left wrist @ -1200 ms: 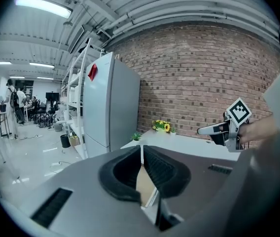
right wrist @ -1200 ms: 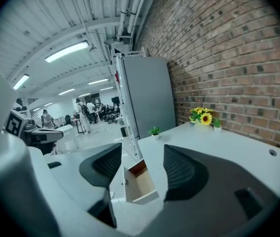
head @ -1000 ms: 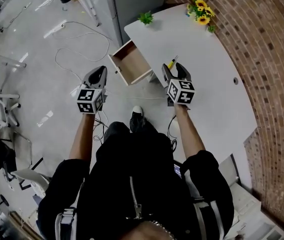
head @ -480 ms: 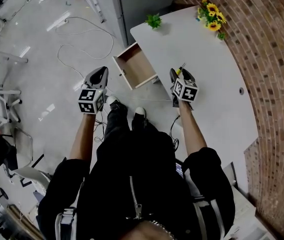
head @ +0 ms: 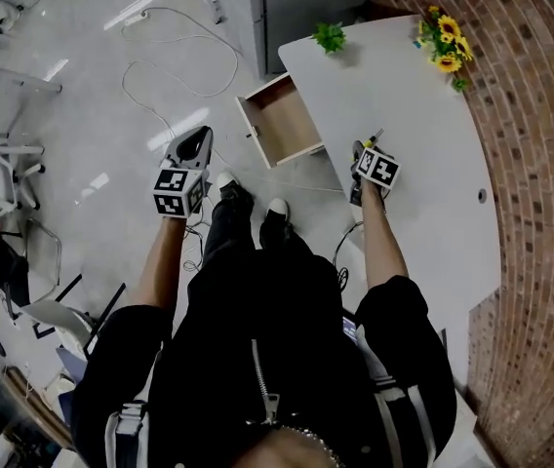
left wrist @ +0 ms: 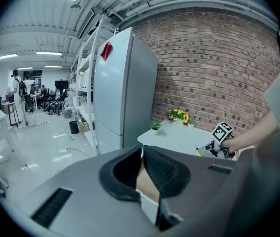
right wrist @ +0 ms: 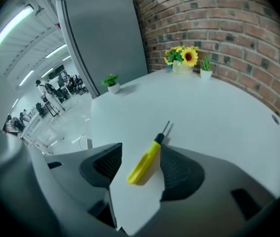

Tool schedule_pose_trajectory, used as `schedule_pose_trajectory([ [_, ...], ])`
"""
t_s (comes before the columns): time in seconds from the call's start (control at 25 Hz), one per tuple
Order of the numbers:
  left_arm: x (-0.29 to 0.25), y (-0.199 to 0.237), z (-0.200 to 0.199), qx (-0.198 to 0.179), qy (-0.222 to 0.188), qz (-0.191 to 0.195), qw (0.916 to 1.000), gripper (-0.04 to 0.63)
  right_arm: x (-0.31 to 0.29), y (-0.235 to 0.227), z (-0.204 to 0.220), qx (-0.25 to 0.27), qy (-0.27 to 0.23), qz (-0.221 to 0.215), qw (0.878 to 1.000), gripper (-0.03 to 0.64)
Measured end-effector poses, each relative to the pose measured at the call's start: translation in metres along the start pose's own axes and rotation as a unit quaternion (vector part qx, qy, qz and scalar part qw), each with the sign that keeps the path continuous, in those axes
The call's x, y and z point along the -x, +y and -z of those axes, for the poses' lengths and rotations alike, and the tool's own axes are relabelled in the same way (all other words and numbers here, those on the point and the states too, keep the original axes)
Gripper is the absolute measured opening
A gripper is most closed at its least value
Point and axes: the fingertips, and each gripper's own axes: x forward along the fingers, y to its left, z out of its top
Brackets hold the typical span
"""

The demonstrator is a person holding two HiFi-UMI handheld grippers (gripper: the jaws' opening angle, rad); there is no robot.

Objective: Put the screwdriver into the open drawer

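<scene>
A screwdriver (right wrist: 145,161) with a yellow handle and a thin dark shaft lies flat on the white table (right wrist: 219,112). My right gripper (right wrist: 141,158) is open and low over the table, with the handle lying between its two fingers, untouched by either pad. In the head view the right gripper (head: 365,148) covers most of the screwdriver (head: 375,137). The open wooden drawer (head: 282,123) juts out from the table's (head: 423,115) left edge and looks empty. My left gripper (head: 197,142) hangs over the floor left of the drawer, shut and empty (left wrist: 142,152).
Yellow flowers (head: 445,47) and a small green plant (head: 331,37) stand at the table's far end. A grey refrigerator (left wrist: 122,88) stands behind the table. A brick wall (head: 540,164) runs along the right. A white cable (head: 160,76) lies on the floor, and chairs (head: 4,183) stand at left.
My right gripper has moved forward over the table and now straddles the screwdriver's handle. The person has stepped closer to the table. The left gripper keeps its place.
</scene>
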Motion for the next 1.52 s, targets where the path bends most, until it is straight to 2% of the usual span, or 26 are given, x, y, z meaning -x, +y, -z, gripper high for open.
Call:
schedule_pose_trajectory([
  [0.24,0.005,0.018,0.013,0.013,0.016,-0.012,0.9997,0.035,-0.023,-0.01,0.019,-0.046,0.048,0.022,0.998,0.211],
  [0.4,0.006,0.026,0.022,0.021,0.022,-0.018,0.9994,0.035,-0.024,-0.021,0.02,-0.042,0.059,0.054,0.996,0.091],
  [0.72,0.002,0.032,0.028,0.032,0.029,-0.012,0.999,0.035,-0.021,-0.016,0.016,-0.043,0.063,0.048,0.996,0.081],
  [0.96,0.002,0.048,0.03,0.039,0.022,-0.021,0.9988,0.035,-0.019,0.025,-0.015,0.005,0.031,0.014,0.999,0.08],
  [1.16,0.006,0.066,0.036,0.051,0.02,-0.036,0.9979,0.035,-0.023,0.085,-0.038,0.063,0.013,-0.03,0.997,0.08],
  [1.36,0.008,0.087,0.038,0.059,0.017,-0.051,0.9968,0.035,-0.032,0.154,-0.049,0.127,0.007,-0.075,0.989,0.08],
  [1.52,0.007,0.103,0.041,0.069,0.018,-0.059,0.9957,0.035,-0.051,0.204,-0.039,0.178,0.02,-0.112,0.977,0.08],
])
